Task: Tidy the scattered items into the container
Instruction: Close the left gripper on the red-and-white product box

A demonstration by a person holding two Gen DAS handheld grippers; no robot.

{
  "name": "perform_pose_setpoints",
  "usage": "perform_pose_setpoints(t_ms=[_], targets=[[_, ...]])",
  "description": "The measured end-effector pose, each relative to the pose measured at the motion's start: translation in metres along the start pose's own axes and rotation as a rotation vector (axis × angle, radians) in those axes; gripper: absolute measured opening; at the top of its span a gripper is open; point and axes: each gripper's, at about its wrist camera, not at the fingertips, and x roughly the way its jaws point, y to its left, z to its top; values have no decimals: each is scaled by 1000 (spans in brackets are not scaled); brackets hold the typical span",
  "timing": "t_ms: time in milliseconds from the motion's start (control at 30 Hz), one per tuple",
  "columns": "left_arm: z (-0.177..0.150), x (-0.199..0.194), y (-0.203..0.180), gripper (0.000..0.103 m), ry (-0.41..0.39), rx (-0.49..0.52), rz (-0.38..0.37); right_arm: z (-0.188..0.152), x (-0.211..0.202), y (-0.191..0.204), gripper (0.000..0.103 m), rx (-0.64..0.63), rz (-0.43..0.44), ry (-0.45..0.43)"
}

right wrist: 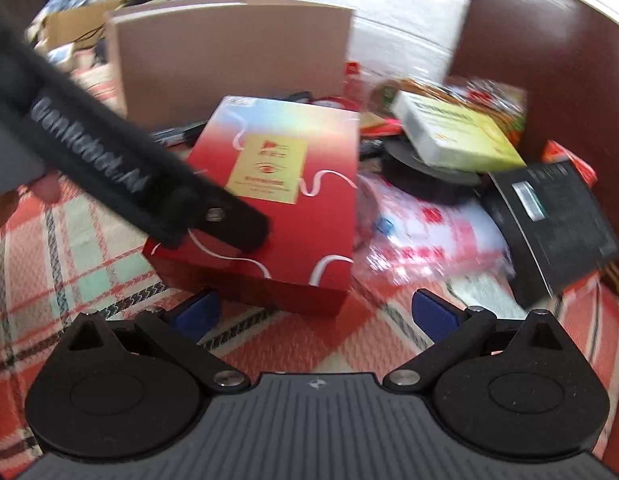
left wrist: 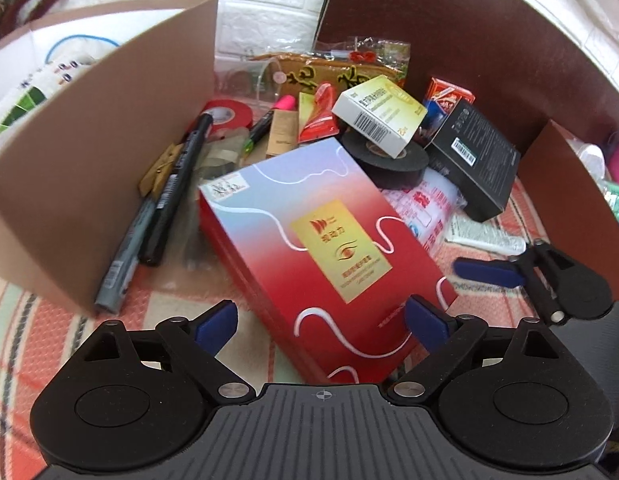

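1. Grippers first: the left gripper [left wrist: 321,320] has its blue-padded fingers [left wrist: 215,322] spread wide on either side of the near end of a flat red-and-pale-blue gift box with a gold label [left wrist: 321,240]; whether the pads touch it cannot be told.
2. The right gripper [right wrist: 315,312] is equally wide open and grips nothing, its fingers just short of the same box [right wrist: 281,184].
3. That box lies on a red, green and white plaid cloth [left wrist: 17,320], among scattered clutter.
4. Beyond it, a white-and-yellow carton with a barcode [left wrist: 379,114] rests on a roll of black tape [left wrist: 389,160], with a black rectangular box [left wrist: 475,160] to the right.
5. Dark pens [left wrist: 169,192] and a red tape roll [left wrist: 229,114] lie beside a standing brown cardboard panel [left wrist: 101,128].
6. The right-wrist view is motion-blurred.
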Motion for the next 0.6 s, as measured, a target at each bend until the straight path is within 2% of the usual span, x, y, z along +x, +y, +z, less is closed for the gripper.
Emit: perform_pose_setpoints(t_ms=[200, 367, 433, 500, 567, 600], targets=[[2, 7, 3, 94, 5, 17, -18, 7, 3, 9, 83, -73, 65, -37], [7, 11, 5, 95, 3, 21, -12, 11, 10, 12, 89, -68, 67, -50], [8, 12, 5, 94, -3, 36, -12, 12, 13, 13, 89, -53, 57, -55], [8, 9, 6, 92, -10, 39, -7, 14, 12, 14, 80, -43, 40, -55], [5, 4, 7, 88, -22, 36, -2, 14, 8, 15, 65, -48, 30, -47], [4, 2, 8, 87, -24, 31, -1, 14, 6, 15, 63, -44, 32, -44]])
